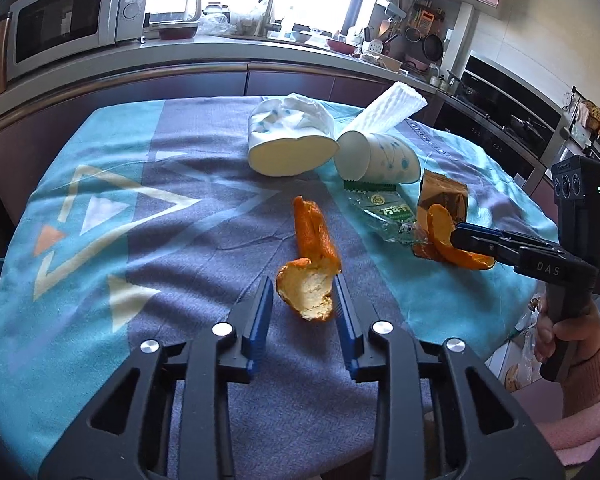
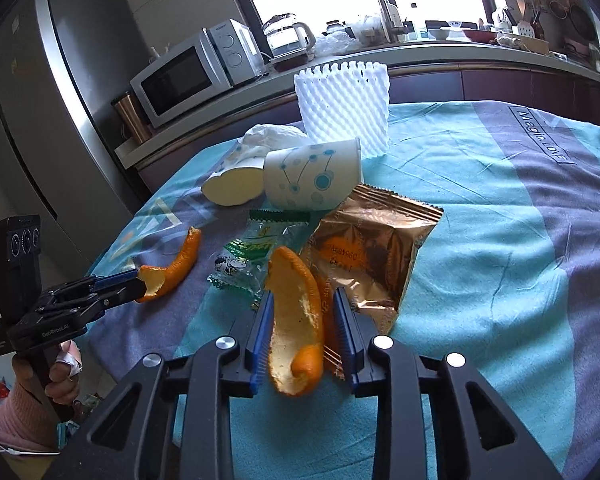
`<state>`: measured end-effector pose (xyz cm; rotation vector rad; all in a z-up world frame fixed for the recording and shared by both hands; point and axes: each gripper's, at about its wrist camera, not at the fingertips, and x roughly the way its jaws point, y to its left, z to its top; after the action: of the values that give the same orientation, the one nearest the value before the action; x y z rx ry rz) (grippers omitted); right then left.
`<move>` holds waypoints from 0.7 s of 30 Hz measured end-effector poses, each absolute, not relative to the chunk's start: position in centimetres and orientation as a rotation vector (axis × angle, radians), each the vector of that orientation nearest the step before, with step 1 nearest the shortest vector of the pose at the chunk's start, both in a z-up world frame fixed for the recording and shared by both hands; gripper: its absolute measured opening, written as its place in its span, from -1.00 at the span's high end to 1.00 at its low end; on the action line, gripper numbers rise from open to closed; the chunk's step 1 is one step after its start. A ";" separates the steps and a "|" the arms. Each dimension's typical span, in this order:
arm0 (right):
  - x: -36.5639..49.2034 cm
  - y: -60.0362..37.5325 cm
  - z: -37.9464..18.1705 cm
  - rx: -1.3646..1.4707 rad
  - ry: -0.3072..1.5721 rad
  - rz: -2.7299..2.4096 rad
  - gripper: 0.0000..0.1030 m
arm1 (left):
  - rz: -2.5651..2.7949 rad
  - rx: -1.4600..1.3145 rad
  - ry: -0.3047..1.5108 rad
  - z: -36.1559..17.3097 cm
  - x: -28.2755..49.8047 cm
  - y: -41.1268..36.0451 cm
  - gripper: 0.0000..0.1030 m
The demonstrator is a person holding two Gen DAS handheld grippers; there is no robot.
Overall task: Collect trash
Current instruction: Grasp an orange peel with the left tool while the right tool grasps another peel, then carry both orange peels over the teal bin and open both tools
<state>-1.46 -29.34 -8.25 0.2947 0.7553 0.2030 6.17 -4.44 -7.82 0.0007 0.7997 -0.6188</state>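
Orange peel (image 1: 314, 258) lies on the tablecloth (image 1: 140, 240), long axis running away from the spread left gripper (image 1: 302, 304), near end between its fingers. Right gripper (image 2: 300, 328), also spread, straddles a second peel (image 2: 296, 332) beside the brown wrapper (image 2: 372, 248).
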 end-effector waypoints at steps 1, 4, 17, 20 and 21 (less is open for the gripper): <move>-1.5 -29.3 -8.4 0.294 0.760 0.203 0.51 | -0.623 -0.001 0.806 -8.0 6.2 -4.5 0.32; -1.5 -29.1 -8.5 0.288 0.764 0.205 0.77 | -0.627 -0.006 0.818 -8.4 6.5 -4.6 0.34; -2.4 -28.3 -5.5 0.285 0.684 0.258 0.80 | -0.630 -0.059 0.812 -7.9 6.5 -3.6 0.91; -2.1 -27.2 -4.8 0.280 0.674 0.294 0.80 | -0.620 -0.067 0.787 -7.1 6.0 -2.5 0.91; -1.8 -26.8 -4.7 0.278 0.673 0.309 0.80 | -0.614 -0.069 0.778 -6.8 5.8 -2.1 0.91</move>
<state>-1.85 -26.81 -4.70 0.2776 0.6734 0.3093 5.82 -2.06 -6.79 -0.0690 0.7779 -0.6136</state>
